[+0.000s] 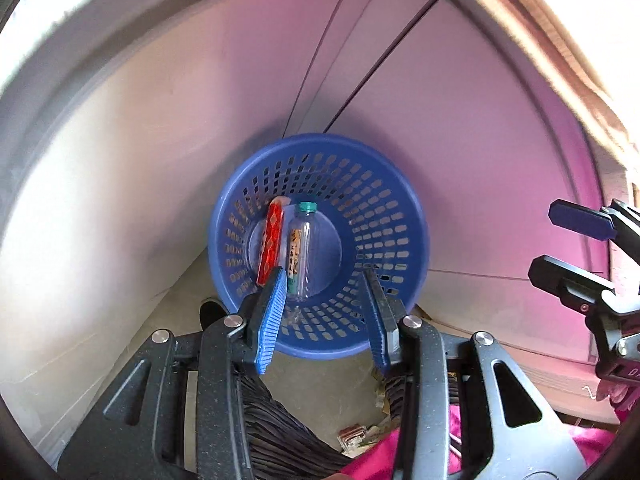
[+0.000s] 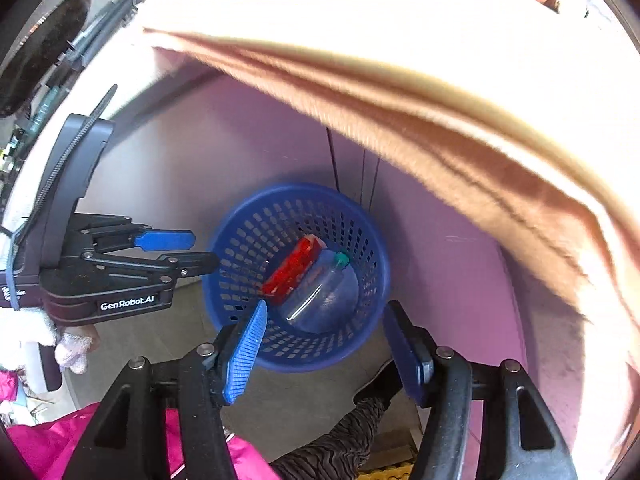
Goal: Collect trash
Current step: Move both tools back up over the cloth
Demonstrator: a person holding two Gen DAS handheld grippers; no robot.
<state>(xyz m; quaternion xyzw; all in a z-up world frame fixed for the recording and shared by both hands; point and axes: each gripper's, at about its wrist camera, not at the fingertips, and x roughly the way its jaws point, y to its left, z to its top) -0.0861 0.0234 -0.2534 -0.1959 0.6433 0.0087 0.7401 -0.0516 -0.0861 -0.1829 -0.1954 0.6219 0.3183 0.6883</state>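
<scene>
A blue perforated trash basket (image 1: 384, 216) stands on the floor below both grippers; it also shows in the right wrist view (image 2: 248, 248). Inside it lie a red wrapper (image 1: 272, 240) (image 2: 294, 270) and a clear plastic bottle with a green cap (image 1: 300, 248) (image 2: 324, 292). My left gripper (image 1: 326, 276) is open and empty above the basket's near rim; it also shows at the left of the right wrist view (image 2: 200, 250). My right gripper (image 2: 324, 312) is open and empty above the basket, and shows at the right edge of the left wrist view (image 1: 548, 240).
Pink-lit cabinet doors (image 1: 460, 140) stand behind the basket. A tan wooden table edge (image 2: 440, 132) overhangs on the right. A white wall panel (image 1: 100, 200) is on the left. The person's pink clothing (image 2: 52, 440) and dark patterned trousers (image 1: 276, 432) are below.
</scene>
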